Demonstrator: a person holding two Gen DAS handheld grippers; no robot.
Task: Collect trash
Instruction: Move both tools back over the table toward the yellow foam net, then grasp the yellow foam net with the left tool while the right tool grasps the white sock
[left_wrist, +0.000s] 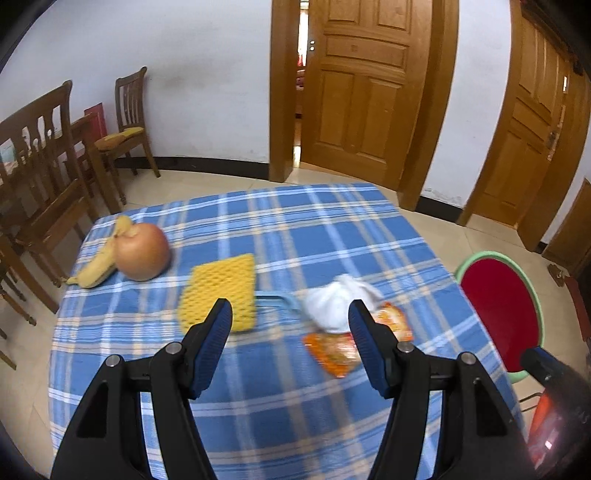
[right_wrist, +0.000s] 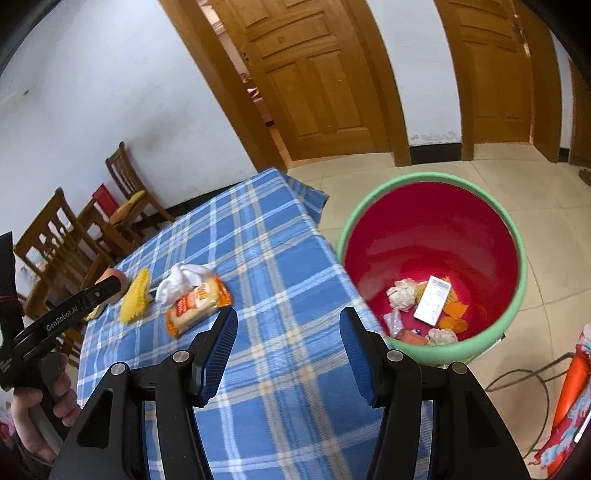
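- Your left hand-held gripper hangs over the near part of the table with its jaws spread and nothing between the pads.
- Your right hand-held gripper is also spread and empty, above the table's right edge, next to the bin.
- One orange snack wrapper lies flat near the middle of the table. In the right wrist view its long axis runs from near left to far right.
- One crumpled white tissue rests against the wrapper's far side, touching it. It has no clear long axis.
- One yellow foam fruit net lies flat just left of the tissue, with its long axis running roughly from the near edge toward the far edge. A thin light-blue strip lies between the net and the tissue; you cannot tell what it is.
- One banana peel lies at the far left corner, its long axis angled from the left edge toward the far edge, touching one round apple on its right.
- The bin, green outside and red inside, stands on the floor beside the table's right edge. It already holds two crumpled paper wads, one white card or box, some orange scraps and a few small pieces too small to make out.
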